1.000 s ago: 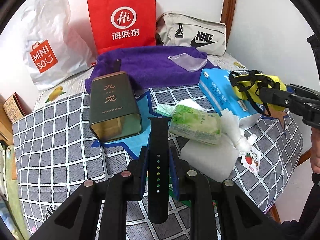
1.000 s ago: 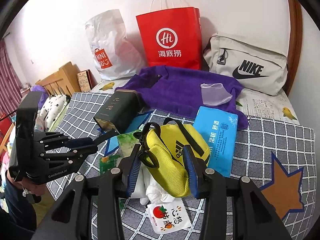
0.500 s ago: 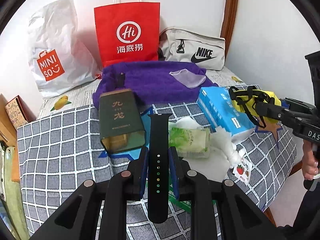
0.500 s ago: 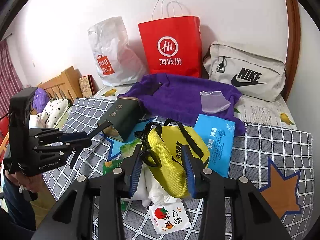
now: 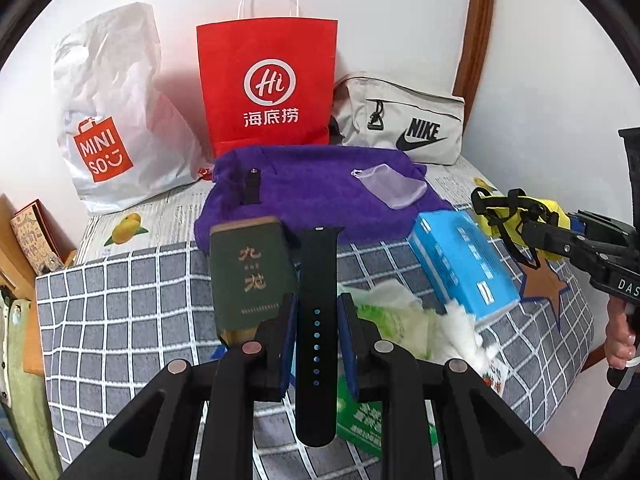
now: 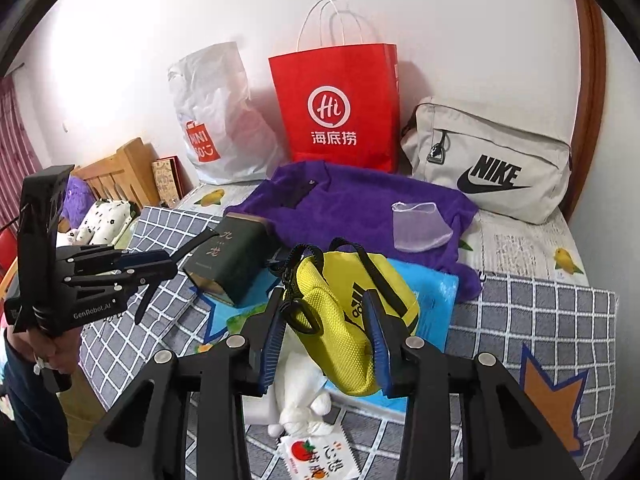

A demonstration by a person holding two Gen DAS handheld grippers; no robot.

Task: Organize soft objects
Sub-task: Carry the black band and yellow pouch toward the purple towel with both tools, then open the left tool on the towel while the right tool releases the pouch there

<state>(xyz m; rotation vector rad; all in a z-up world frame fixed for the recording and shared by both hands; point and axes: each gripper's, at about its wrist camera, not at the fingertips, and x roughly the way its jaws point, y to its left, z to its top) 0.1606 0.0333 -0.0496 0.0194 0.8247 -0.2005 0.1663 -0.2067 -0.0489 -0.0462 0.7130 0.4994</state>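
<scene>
My left gripper [image 5: 318,312] is shut on a black watch strap [image 5: 318,280] and holds it upright above the bed. It also shows at the left of the right wrist view [image 6: 160,264]. My right gripper [image 6: 326,320] is shut on a yellow mesh pouch [image 6: 344,320] with black straps, held above the bed; it shows at the right of the left wrist view [image 5: 516,216]. A purple towel [image 5: 320,184] lies at the back with a clear pouch [image 5: 388,184] on it.
On the checked bedcover [image 5: 120,300] lie a dark green tin [image 5: 250,276], a blue tissue pack [image 5: 460,264], a green wipes pack [image 5: 392,320], white cloth [image 6: 304,400] and a small strawberry packet [image 6: 316,456]. Against the wall stand a red paper bag [image 5: 268,88], a white Miniso bag [image 5: 108,120] and a grey Nike bag [image 5: 400,120].
Both grippers have risen and drawn back from the bed with their objects still held; the items on the bed look smaller and farther away.
</scene>
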